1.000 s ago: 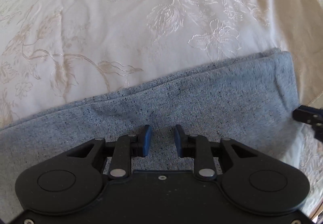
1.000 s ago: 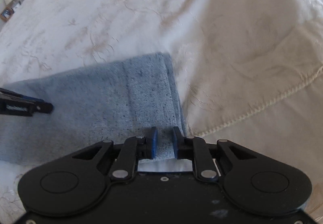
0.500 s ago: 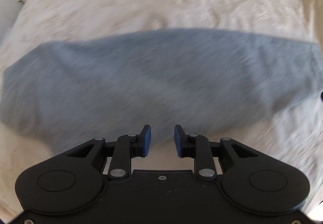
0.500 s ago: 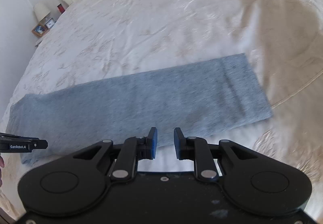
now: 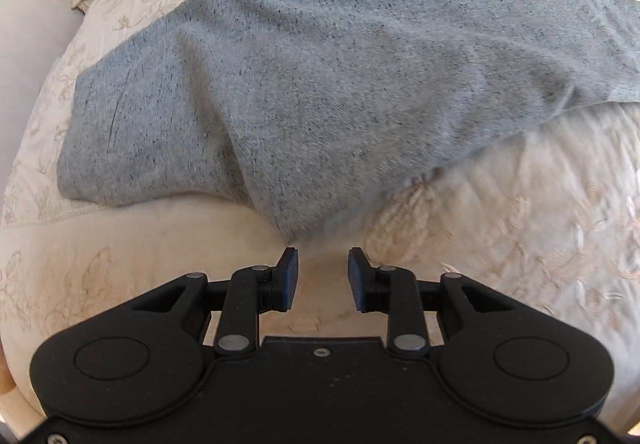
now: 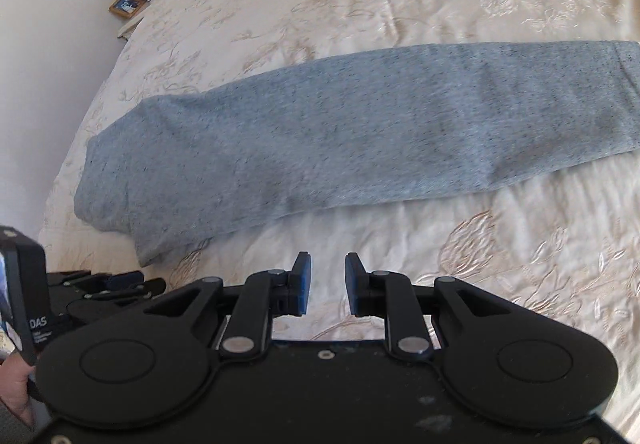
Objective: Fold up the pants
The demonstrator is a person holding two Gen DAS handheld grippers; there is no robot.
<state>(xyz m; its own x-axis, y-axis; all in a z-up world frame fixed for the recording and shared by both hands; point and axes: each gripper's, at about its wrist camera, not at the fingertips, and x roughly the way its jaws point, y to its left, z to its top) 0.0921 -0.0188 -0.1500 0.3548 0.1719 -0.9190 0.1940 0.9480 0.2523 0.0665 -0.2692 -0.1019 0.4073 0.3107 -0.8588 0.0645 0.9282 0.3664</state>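
Both tongs, left (image 5: 319, 262) and right (image 6: 327, 266), have withdrawn off the pants (image 6: 320, 132), which now lie toward 12 o'clock; left jaws opening, empty.

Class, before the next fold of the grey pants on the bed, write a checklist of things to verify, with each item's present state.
1. Pants folded lengthwise into one long strip: ok.
2. Strip lying flat: not ok, a ridge rises near the waist end.
3. Left claw empty: ok, jaws opening, nothing between them.
4. Right claw empty: ok.
5. Both claws clear of the cloth: ok, each is over bare bedspread.
6. Bedspread clear for the fold: ok where visible.
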